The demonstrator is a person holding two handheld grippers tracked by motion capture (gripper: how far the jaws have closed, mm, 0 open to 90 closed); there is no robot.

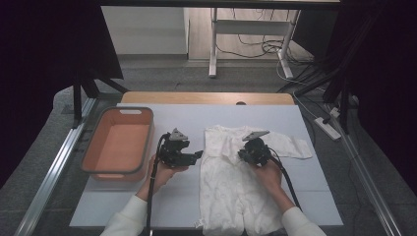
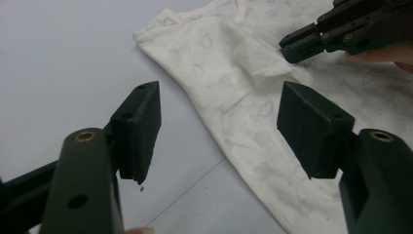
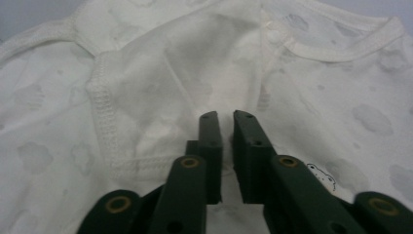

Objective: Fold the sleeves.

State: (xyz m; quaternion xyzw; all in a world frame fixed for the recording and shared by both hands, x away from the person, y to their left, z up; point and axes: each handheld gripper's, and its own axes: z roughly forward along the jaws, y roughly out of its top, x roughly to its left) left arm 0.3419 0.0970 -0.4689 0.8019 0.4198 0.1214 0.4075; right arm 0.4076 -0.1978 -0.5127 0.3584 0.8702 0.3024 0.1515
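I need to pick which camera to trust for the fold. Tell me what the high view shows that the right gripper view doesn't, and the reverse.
High view: the orange bin left of the white garment, the left gripper beside the garment's edge, both hands, and the garment's whole outline with one sleeve spread to the right.

Right gripper view: close detail, namely the neckline trim, a folded-over sleeve with stitched hem, the faint cloud print, and the narrow gap between the jaws.

Both: the garment lying on the table and the right gripper low over its chest.
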